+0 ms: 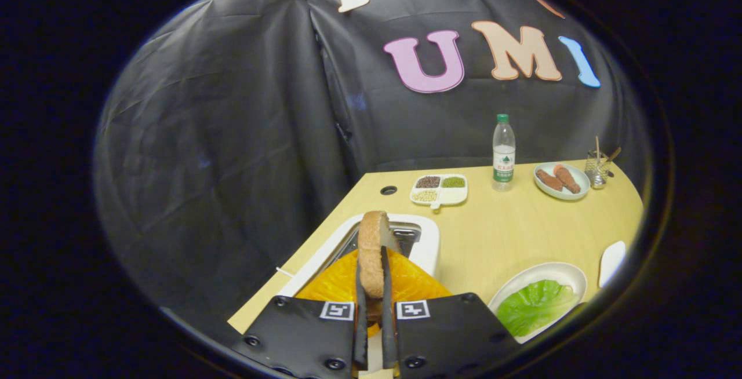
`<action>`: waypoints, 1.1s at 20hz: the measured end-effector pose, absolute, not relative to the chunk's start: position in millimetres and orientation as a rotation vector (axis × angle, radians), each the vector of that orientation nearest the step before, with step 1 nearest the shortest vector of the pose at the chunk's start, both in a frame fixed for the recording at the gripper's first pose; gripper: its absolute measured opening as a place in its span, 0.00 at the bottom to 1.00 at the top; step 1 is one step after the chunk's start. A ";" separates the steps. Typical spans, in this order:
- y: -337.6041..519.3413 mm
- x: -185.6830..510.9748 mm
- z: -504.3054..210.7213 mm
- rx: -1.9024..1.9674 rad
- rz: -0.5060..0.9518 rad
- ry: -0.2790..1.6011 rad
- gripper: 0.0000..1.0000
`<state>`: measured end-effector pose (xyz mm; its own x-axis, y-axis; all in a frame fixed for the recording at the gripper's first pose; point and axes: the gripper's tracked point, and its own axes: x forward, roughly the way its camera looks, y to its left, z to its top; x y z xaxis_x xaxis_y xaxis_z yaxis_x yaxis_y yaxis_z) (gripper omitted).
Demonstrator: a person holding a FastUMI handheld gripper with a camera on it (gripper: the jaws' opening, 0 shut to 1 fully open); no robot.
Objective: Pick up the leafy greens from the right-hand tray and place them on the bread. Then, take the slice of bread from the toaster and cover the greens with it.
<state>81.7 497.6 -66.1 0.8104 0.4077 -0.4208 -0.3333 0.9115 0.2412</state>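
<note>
**Bread slice pinched, held on edge over the toaster**

My hand-held gripper (374, 286) pinches the slice of bread (371, 251) between both fingers, edge-on, which suits lifting it from the toaster (426, 246) slot just beyond. An orange plate (414, 283) lies under the slice. The leafy greens (533, 306) sit on the white tray (571, 274) to the right on the worktop (498, 234); I can't see bread beneath them, so I'd judge covering comes next.

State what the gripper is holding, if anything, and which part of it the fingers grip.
The gripper holds the slice of bread upright and edge-on above the white toaster. Both fingers press on its flat faces, at the lower half.
</note>
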 end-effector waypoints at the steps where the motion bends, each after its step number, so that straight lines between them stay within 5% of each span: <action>1: 496.7 80.9 -59.0 0.170 0.401 0.465 0.13; 15: 433.6 35.5 37.3 0.390 0.467 0.283 0.12; 22: 330.6 32.1 17.9 0.494 0.311 0.214 0.12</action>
